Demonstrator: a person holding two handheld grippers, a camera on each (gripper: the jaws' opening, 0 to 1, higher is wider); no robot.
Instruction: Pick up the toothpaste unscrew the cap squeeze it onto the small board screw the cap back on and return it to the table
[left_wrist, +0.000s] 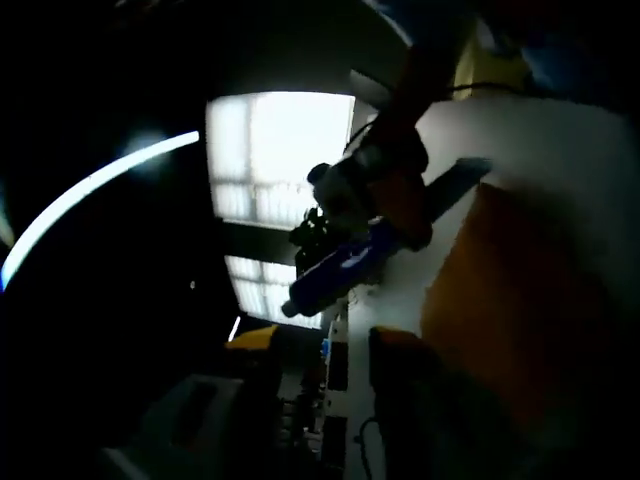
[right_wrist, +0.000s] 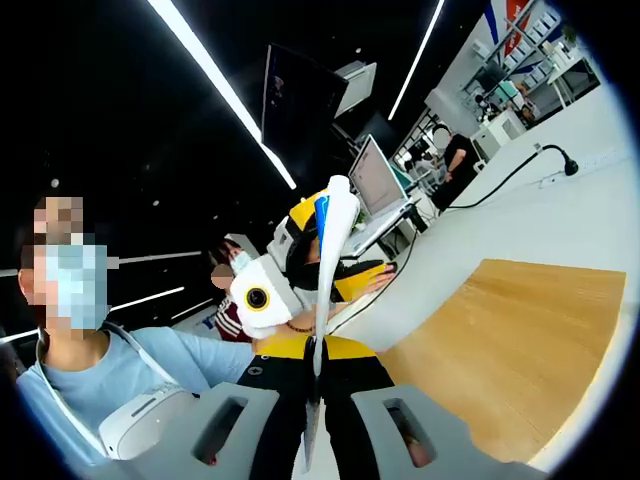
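In the right gripper view my right gripper (right_wrist: 315, 388) is shut on the thin flat tail of the white and blue toothpaste tube (right_wrist: 332, 250), which stands up from the jaws. Behind the tube is my left gripper (right_wrist: 300, 285), yellow and black, close to the tube's upper part. In the dark left gripper view the tube (left_wrist: 340, 268) looks blue and points down-left, held by the right gripper (left_wrist: 395, 232). The wooden board (right_wrist: 510, 340) lies flat on the white table (right_wrist: 560, 220), and the same board (left_wrist: 500, 300) shows at the right. My left gripper's own jaws are lost in shadow.
A person in a light blue top (right_wrist: 150, 370) sits close at the left. A black cable and a power strip (right_wrist: 570, 165) lie at the table's far end. Desks with monitors (right_wrist: 375, 180) and another person (right_wrist: 455, 160) are behind. Bright windows (left_wrist: 280, 160) glare.
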